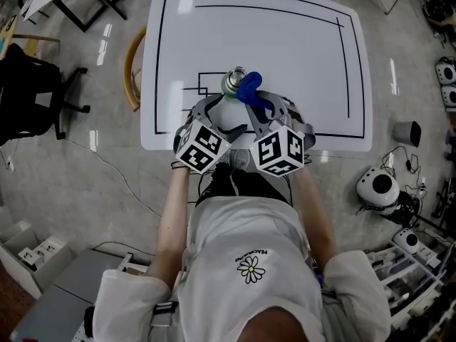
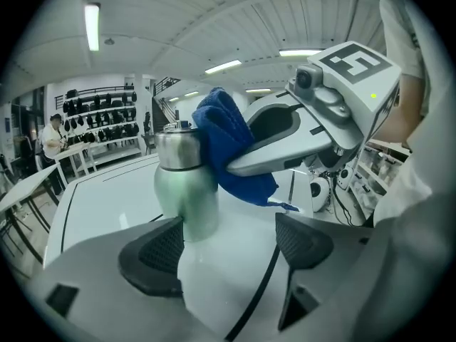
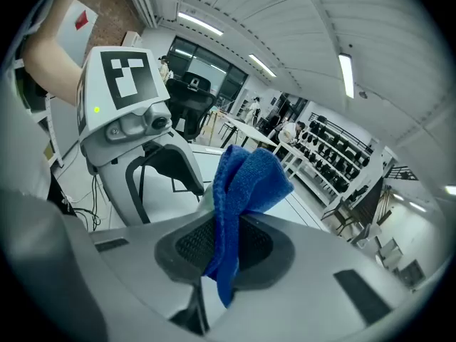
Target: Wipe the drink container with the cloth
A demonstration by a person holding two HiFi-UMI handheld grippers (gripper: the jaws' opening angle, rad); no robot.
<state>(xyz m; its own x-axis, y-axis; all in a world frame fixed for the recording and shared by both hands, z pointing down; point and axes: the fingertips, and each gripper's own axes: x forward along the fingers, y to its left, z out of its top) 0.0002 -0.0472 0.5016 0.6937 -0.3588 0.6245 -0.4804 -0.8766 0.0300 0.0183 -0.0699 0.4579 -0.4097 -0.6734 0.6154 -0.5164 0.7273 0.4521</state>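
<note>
A green and silver drink bottle stands upright near the front of the white table. In the left gripper view the bottle sits just beyond the left jaw's pad, and a wide gap separates the two pads. My left gripper is open and low at the bottle's base. My right gripper is shut on a folded blue cloth. The cloth is pressed against the right side of the bottle's neck and shoulder. From above, the cloth covers part of the bottle's top.
Black lines are drawn on the table. A wooden chair stands at its left edge and a black office chair farther left. White devices and cables lie on the floor to the right. A person stands far behind.
</note>
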